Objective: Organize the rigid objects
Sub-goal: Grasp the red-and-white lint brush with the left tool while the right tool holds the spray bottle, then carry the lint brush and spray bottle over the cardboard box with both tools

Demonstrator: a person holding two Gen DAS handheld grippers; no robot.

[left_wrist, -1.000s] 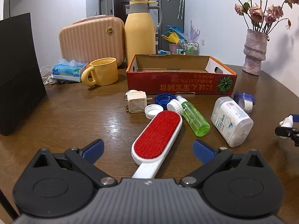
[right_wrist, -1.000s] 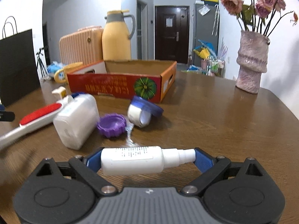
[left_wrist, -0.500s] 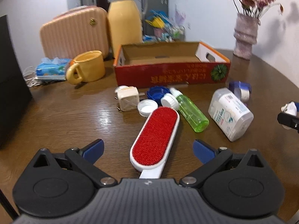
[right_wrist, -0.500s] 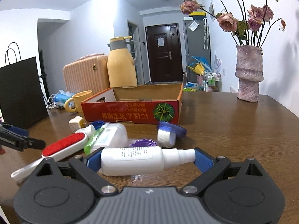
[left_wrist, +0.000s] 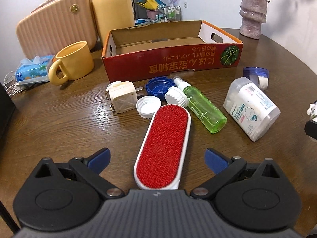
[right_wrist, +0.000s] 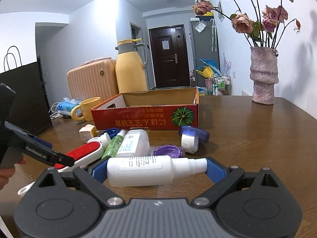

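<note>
Straddling the red lint brush (left_wrist: 162, 146) on the table (left_wrist: 59, 129), the left gripper (left_wrist: 157, 158) gapes with bare wood either side, while the right gripper (right_wrist: 156, 168) clamps a white spray bottle (right_wrist: 142, 170) endwise before the open cardboard box (right_wrist: 146, 117)

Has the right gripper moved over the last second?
Yes. The right gripper, shut on the white spray bottle, has risen: the red cardboard box and vase sit lower against the room behind them.

left gripper (left_wrist: 156, 157) | right gripper (right_wrist: 156, 168) | black linkage bodies | blue ribbed pads | silver pivot screws | grey ribbed housing
</note>
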